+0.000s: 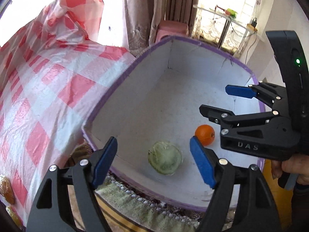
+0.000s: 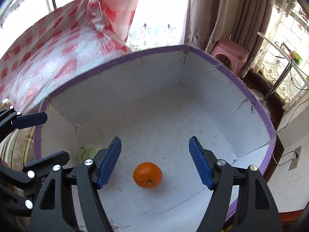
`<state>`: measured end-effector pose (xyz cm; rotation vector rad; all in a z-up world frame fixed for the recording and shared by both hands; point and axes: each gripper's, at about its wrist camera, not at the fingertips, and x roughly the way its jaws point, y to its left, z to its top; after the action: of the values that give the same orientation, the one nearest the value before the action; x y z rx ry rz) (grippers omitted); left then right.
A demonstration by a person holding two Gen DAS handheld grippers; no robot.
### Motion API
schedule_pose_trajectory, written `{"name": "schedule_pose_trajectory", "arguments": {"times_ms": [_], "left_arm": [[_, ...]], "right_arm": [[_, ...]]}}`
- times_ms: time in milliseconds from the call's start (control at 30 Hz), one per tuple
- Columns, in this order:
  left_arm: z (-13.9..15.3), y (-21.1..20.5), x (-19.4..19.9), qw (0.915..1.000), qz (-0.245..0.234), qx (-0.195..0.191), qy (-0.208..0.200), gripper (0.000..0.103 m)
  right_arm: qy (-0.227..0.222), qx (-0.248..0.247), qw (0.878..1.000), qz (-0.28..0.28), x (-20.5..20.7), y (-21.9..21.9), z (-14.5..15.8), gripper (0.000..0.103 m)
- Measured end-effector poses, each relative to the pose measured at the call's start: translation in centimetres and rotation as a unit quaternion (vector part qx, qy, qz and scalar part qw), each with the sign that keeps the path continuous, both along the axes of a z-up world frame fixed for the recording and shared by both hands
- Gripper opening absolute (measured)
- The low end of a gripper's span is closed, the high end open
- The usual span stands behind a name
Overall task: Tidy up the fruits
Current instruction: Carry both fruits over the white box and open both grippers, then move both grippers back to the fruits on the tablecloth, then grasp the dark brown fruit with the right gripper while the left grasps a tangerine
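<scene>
Left wrist view, left to right. A red-and-white checked plastic sheet [image 1: 48, 81] is spread over the surface in the left half of the frame; two orange-brown fruits [image 1: 7, 191] are seen at the lower left edge, partly cut off. A white box with purple rim [image 1: 123, 73] fills the centre. On its floor, lower centre, a pale green round fruit [image 1: 165, 157] is lying, and just to its right an orange [image 1: 205, 134], apart from it.

The left gripper [image 1: 154, 162] is held wide above the green fruit, nothing between its pads; a fresh release is judged likely. The right gripper [image 1: 218, 101] is seen at the right of the frame, spread wide and empty.

Right wrist view: the orange [image 2: 147, 174] is centred between the spread pads, lower centre. Its stem end is turned toward the camera and slightly right; being near-round, no long axis is noted.
</scene>
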<state>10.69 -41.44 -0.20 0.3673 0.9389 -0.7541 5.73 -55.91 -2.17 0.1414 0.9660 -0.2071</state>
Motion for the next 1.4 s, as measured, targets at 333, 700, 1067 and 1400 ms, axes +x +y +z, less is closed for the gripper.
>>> {"name": "schedule_pose_trajectory", "arguments": {"times_ms": [333,700,1067,1400], "left_arm": [[7.3,17.4,-4.9,0.9797,0.142,-0.132,-0.048,0.085],[3.7,40.5,-10.3,0.9114,0.380,-0.156,-0.019,0.057],[1.0,40.8,-6.7,0.9151,0.363,-0.171,0.042,0.049],[0.3,40.8,-5.6,0.9147,0.362,-0.169,0.059,0.043]], "right_arm": [[-0.115,0.034,0.990,0.076,-1.2,6.5,7.6,0.084],[-0.054,0.066,0.946,0.311,-0.1,28.3,5.5,0.088],[-0.020,0.016,0.916,0.400,2.7,37.1,4.0,0.085],[0.004,0.003,0.909,0.417,4.4,39.4,2.8,0.069]]}}
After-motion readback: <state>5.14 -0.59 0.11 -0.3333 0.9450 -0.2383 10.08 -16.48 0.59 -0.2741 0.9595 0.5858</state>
